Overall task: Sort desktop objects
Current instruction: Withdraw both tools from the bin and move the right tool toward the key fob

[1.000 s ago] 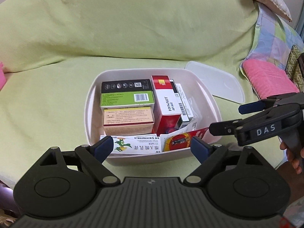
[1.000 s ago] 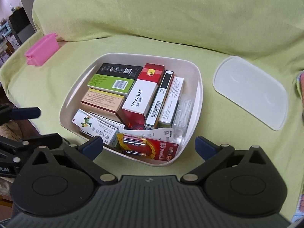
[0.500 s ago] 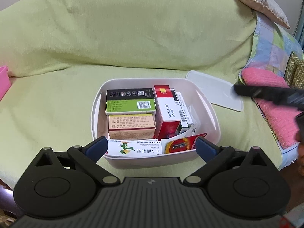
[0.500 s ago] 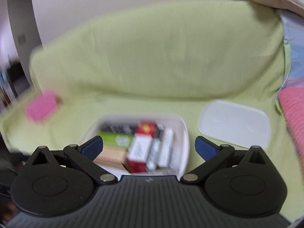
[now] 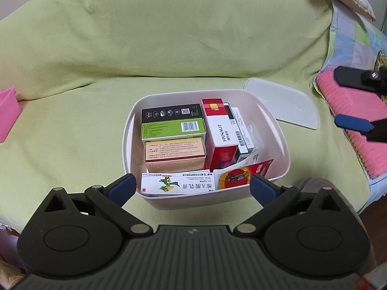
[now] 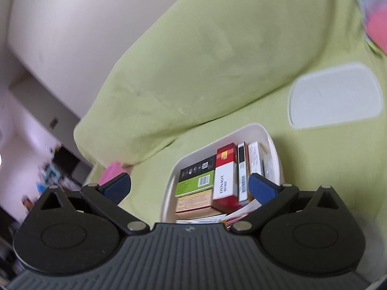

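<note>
- A sofa draped in a green cover (image 5: 169, 36) carried everything; no desk showed.
- The white storage bin (image 5: 281, 145) sat mid-seat, packed with upright boxes, among them a red-and-white HYNAUT box (image 5: 222, 133).
- Its translucent lid (image 5: 283, 105) lay flat just beside the bin's far right corner, likely the next thing to fit.
- The left gripper (image 5: 191, 189) hovered at the bin's near rim, spread wide and empty.
- The right gripper (image 6: 189, 188), tilted, was likewise released and carried nothing.
- To close well, the lid should be pinched by one edge, levelled, and corners matched.
- The right view was blurred; the bin's floor and a pink item (image 5: 7, 116) were cut off.
</note>
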The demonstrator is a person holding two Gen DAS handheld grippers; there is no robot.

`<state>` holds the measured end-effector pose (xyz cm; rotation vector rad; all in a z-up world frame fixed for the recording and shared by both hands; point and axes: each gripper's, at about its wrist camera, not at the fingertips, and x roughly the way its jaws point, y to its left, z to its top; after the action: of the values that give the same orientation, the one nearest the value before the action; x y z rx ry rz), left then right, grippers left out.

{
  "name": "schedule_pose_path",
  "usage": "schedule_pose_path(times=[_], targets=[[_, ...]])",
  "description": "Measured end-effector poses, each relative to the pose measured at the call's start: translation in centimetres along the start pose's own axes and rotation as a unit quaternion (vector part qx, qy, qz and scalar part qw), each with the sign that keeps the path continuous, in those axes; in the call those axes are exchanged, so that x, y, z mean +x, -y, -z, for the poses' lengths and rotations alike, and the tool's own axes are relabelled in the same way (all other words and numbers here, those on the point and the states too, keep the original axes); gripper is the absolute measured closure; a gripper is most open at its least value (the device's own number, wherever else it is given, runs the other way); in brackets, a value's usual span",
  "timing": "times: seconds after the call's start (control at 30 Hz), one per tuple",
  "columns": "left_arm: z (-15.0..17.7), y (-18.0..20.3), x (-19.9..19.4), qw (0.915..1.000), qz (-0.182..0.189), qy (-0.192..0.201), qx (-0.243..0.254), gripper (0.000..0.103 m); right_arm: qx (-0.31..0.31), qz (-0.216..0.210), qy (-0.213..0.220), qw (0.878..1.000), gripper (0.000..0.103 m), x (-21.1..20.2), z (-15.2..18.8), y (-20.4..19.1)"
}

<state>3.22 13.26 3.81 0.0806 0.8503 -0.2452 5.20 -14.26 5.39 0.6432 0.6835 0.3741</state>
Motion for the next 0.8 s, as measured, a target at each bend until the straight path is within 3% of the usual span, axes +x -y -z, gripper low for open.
schedule_pose_path(times=[0.17,0.4,0.5,0.8], targets=[[0.2,-0.3,0.3,0.9998,0.013,-0.013,0.007,0.003,-0.090,0.020,-0.054,0.994,0.001,1.9,0.4,-0.5],[-0.2,-2.1,0.9,0.9993,0.010,-0.010,0.036,0.003,-0.186,0.104,-0.166,0.963,0.001,5.6,0.8,0.9],[-1.3,-3.6,1.8,0.9989,0.020,-0.014,0.039,0.003,-0.190,0.103,-0.188,0.958,0.001,7.4,-0.7,1.6],[-7.3,-7.4,7.0,0.9956,0.047,-0.025,0.077,0.003,-0.230,0.037,-0.231,0.945,0.001,16.6,-8.7,0.0]])
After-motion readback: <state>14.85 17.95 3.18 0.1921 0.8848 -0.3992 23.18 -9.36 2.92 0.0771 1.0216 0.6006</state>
